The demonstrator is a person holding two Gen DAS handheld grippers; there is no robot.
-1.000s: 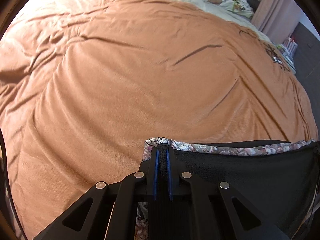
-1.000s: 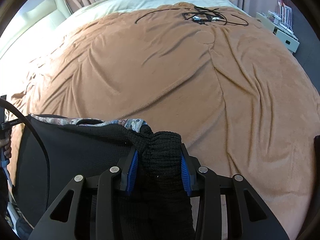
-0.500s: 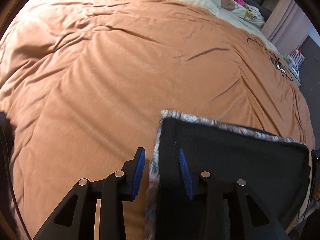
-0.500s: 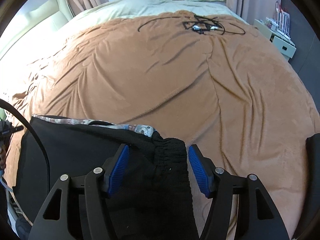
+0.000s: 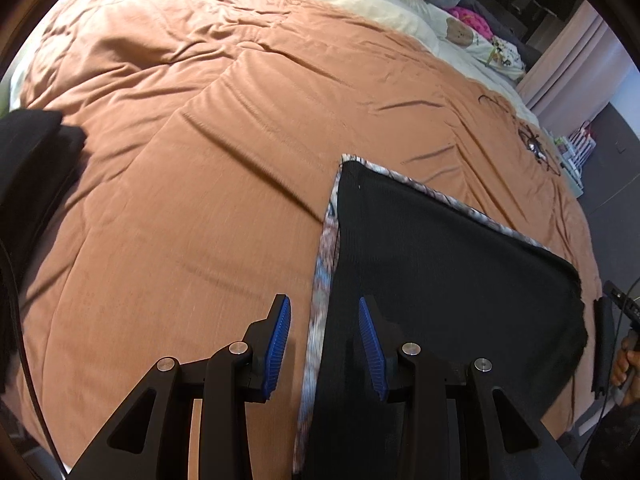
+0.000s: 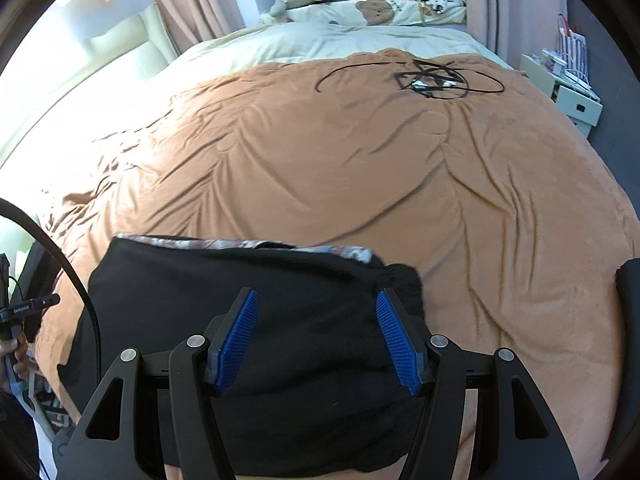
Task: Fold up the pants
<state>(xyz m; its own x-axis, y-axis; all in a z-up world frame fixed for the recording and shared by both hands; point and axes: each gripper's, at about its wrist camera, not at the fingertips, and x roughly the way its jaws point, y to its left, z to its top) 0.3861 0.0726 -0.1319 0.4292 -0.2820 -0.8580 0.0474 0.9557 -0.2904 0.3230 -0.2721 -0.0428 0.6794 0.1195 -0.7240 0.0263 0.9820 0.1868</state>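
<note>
While the pants [image 5: 440, 280] lay folded flat on the bed's blanket [image 5: 180, 200], filling the lower centre and right of the left view, the left gripper [image 5: 324, 340] hung over their patterned edge with its fingers [image 5: 280, 336] parted and pressing nothing. Both grippers had just been opening, probably to let the fresh fold settle. In the right view, the right gripper [image 6: 318, 336] likewise stood wide above the black cloth at lower centre, holding nothing. A cable tangle [image 6: 428, 78] sat well apart at upper right.
</note>
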